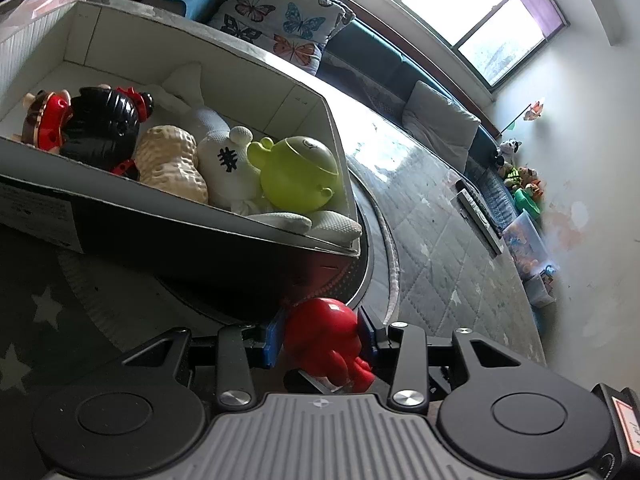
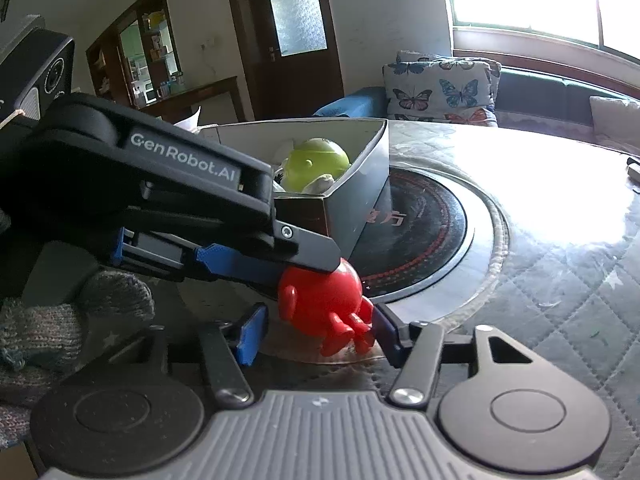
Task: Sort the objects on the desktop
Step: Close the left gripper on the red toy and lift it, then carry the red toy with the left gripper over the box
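1. Left gripper (image 1: pixel 322 338) is closed on the red toy (image 1: pixel 328 336), held low beside the box (image 1: pixel 180 220), near its corner.
2. Right gripper (image 2: pixel 316 330) stands open around the toy's legs, not squeezing.
3. Judgement: lift above the box wall before moving across.
4. Release over the gap beside the green toy (image 1: pixel 298 174), keeping the right gripper clear.

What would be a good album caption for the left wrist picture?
Left hand-held gripper clamps a glossy red plastic figurine beside a white-lined cardboard box of toys.
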{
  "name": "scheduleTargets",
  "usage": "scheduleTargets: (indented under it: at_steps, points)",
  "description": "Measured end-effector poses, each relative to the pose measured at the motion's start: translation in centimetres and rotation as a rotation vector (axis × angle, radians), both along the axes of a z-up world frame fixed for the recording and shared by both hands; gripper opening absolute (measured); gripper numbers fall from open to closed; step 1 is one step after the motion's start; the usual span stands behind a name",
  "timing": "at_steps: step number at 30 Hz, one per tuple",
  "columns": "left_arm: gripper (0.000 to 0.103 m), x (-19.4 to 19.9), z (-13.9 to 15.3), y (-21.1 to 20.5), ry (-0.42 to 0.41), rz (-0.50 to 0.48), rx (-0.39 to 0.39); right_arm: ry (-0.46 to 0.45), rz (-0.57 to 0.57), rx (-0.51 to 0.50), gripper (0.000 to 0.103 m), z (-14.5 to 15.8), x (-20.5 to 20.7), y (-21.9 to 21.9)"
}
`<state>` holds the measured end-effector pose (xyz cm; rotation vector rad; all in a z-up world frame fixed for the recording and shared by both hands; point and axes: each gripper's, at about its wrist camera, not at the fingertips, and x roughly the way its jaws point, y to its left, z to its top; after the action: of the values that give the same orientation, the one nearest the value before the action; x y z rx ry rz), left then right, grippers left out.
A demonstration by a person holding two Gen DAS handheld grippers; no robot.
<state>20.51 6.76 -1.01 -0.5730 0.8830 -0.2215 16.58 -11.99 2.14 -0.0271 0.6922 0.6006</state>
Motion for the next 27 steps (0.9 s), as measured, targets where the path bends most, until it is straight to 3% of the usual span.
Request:
scheduleTargets:
  at_steps: [6, 27]
  points:
    - [0.045, 0.3, -0.4, 0.4, 0.011, 0.008, -0.028, 0.010, -0.006, 0.005, 0.050, -0.1, 0.1, 0.1]
    - [0.051, 0.4, -1.1, 0.5, 0.036, 0.026, -0.055, 0.009, -0.027, 0.008, 0.049, 0.1, 0.0, 0.2]
